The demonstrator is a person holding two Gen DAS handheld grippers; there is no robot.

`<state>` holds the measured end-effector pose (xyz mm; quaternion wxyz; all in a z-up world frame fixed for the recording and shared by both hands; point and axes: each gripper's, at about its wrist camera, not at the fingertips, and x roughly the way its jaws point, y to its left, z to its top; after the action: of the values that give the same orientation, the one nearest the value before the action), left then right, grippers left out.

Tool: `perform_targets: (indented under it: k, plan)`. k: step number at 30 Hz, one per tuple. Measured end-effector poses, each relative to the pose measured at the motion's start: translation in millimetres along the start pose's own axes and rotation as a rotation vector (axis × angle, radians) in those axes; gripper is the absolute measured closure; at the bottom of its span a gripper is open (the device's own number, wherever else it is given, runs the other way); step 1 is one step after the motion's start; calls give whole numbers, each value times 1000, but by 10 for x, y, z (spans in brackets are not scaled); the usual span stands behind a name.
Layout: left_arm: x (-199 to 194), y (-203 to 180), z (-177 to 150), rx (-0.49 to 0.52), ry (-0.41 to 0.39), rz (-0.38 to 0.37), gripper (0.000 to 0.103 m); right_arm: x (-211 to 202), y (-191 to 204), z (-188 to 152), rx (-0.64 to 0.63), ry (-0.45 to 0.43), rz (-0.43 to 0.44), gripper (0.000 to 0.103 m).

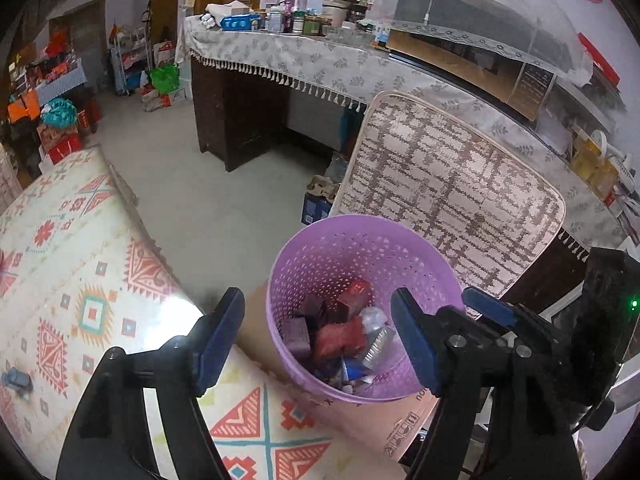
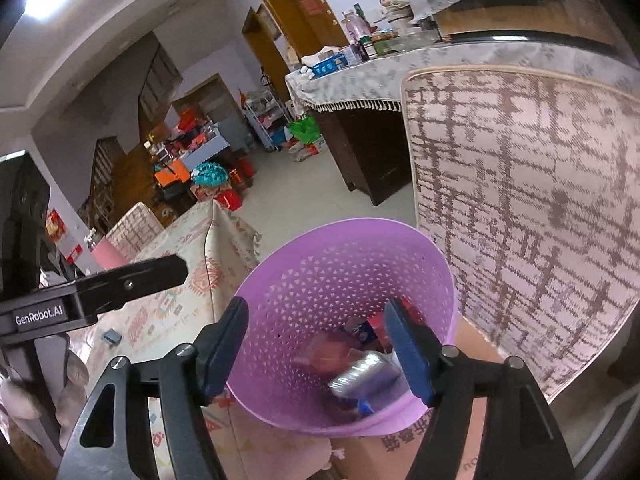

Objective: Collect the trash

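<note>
A purple perforated trash basket (image 1: 320, 248) stands on a cardboard box beside the table; it also shows in the right wrist view (image 2: 320, 272). It holds several wrappers: red packets (image 1: 340, 336), a dark box and a silver foil pack (image 2: 360, 372) that looks blurred. My left gripper (image 1: 320, 336) is open and empty, hovering over the basket's near rim. My right gripper (image 2: 316, 344) is open and empty above the basket's mouth; it also shows at the right of the left wrist view (image 1: 488, 312). A small grey-blue scrap (image 1: 16, 380) lies on the table; it also shows in the right wrist view (image 2: 111, 336).
The table carries a patterned cloth (image 1: 80, 280). The cardboard box (image 1: 400, 428) sits under the basket. A woven chair back (image 1: 460, 192) stands just behind the basket. A cluttered counter with a tasselled cloth (image 1: 300, 56) lies further back across grey floor.
</note>
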<state>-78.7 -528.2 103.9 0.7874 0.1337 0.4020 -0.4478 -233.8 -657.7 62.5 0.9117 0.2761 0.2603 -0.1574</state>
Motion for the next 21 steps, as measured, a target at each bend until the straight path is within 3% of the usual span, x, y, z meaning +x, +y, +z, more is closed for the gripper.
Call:
perform_targets:
  k: [9,15,21]
  plan:
    - [-221,237,-293,-96,7,9,28,-257,108,-144,-11,-61,-40,16]
    - [-551,307,-543,-118,-43,50,28,-562,301,-336,-67,-182,-75,7]
    - [-964,323,-853,-136,-134,144,20,-708,516,-548,-88,-144,-47,6]
